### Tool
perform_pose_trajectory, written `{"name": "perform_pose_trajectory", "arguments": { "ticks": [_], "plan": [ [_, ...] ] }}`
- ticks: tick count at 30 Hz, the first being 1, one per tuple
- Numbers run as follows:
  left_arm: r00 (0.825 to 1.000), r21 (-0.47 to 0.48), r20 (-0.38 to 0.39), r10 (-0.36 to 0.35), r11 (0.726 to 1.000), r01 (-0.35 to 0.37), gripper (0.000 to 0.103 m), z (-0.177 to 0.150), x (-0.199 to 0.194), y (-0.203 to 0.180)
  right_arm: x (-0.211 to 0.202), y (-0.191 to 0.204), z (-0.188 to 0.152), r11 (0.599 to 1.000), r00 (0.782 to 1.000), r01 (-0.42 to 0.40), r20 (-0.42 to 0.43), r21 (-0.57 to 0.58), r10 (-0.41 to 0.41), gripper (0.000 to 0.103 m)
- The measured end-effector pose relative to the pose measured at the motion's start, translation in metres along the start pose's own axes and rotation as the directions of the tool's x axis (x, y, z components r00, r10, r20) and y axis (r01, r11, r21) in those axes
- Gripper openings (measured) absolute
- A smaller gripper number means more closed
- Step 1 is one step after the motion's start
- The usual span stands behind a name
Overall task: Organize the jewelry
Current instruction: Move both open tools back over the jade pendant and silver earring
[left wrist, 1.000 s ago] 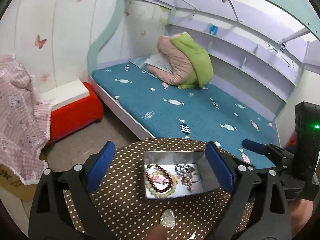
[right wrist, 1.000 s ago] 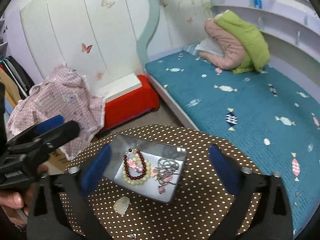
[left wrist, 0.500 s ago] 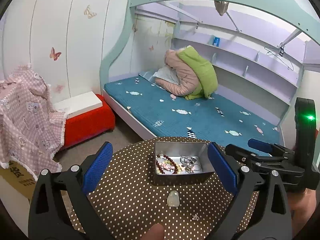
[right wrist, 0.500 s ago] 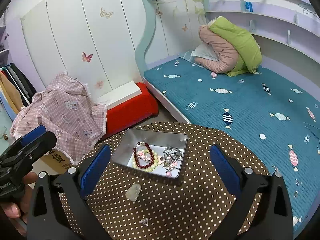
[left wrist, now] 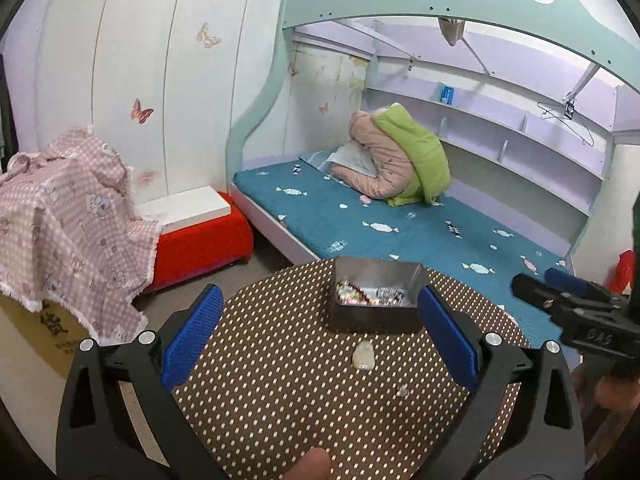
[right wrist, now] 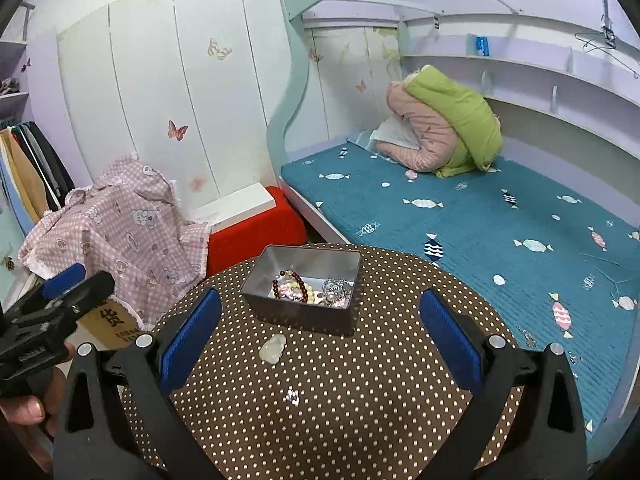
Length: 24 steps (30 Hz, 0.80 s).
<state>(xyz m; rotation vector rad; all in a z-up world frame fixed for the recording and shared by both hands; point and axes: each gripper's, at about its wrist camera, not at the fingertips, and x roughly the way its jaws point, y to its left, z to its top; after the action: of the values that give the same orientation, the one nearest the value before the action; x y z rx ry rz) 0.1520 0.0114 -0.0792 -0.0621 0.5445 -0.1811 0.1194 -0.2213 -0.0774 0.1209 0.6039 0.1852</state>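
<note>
The left tongs [left wrist: 320, 338] are released, the two blue pads wide apart and nothing between them. They hang above the round dotted surface [left wrist: 280, 400]. Ahead of them, between the two pads, lies a pale pendant [left wrist: 363, 356] on the surface, and a little nearer and to the right a small clear bead [left wrist: 402, 391]. Beyond the pendant stands the metal tin [left wrist: 376, 300], close to the right pad in this view; inside it are a dark red bracelet [right wrist: 290, 286], pale beads and a silver chain [right wrist: 338, 288]. The right tongs [right wrist: 320, 338] are also released and hold nothing. For them the tin is ahead and a little to the left, the pendant [right wrist: 273, 347] is nearer the left pad, and the bead [right wrist: 292, 396] lies closest, about midway
</note>
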Motion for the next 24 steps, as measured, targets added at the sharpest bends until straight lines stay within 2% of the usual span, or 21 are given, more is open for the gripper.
{"name": "perform_pose_trajectory", "arguments": {
  "ticks": [7, 24],
  "plan": [
    [0.999, 0.005, -0.006, 0.033, 0.999, -0.033, 0.098, -0.026, -0.018, 0.005, -0.016, 0.011, -0.028, 0.999, 0.999, 0.046, 0.01, -0.021, -0.046, 0.096],
    [0.995, 0.008, -0.059, 0.08, 0.997, -0.08, 0.098, -0.069, -0.025, 0.017, -0.013, 0.033, -0.063, 0.997, 0.998, 0.051, -0.034, -0.061, -0.053, 0.096]
  ]
}}
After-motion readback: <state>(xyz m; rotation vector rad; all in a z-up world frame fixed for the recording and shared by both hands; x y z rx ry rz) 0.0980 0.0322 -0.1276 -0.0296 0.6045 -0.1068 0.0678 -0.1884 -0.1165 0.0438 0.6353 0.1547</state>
